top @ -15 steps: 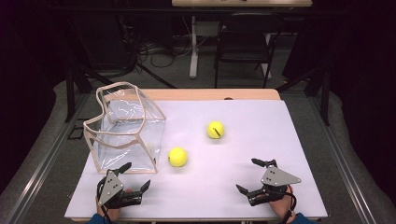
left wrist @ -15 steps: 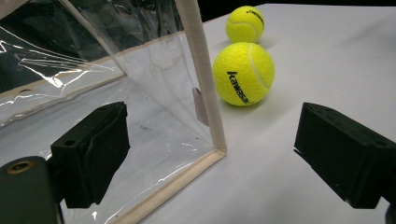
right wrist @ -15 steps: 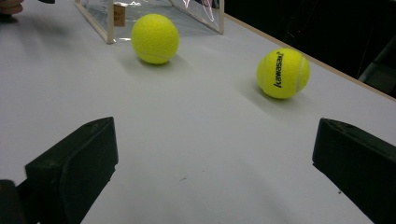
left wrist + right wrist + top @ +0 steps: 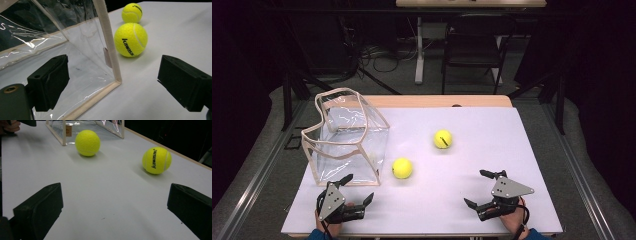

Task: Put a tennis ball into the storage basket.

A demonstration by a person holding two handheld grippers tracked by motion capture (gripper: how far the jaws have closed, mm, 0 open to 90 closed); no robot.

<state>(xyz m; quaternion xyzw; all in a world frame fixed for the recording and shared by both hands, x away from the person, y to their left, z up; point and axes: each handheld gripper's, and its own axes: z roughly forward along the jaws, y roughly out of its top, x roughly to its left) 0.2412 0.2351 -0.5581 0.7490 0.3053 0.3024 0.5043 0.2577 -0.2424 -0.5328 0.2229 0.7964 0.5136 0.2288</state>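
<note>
- Against the half-second-earlier high view, nothing is seen to have shifted: both tongs rest at the near edge of the surface as before, and the two balls and the bag lie in the same spots. The work is judged not yet begun.
- The left tongs (image 4: 348, 196), near the near-left corner, are spread wide with nothing between the jaws; they are aimed at the near corner of the clear plastic bag with beige fabric trim (image 4: 347, 137).
- The right tongs (image 4: 482, 192), towards the near-right corner, are likewise fully spread and empty.
- The nearer yellow felt tennis ball (image 4: 402, 168) lies just beside the bag's near right corner, apart from it; the farther yellow tennis ball (image 4: 443, 139) sits around the middle of the white surface (image 4: 492, 130), well apart from either tongs.
- The bag stands open-topped by the left edge; putting the balls into it is judged the likely aim.
- Bare surface lies between the right tongs and either ball. The bag's trimmed corner is close to the nearer ball and could be knocked.
</note>
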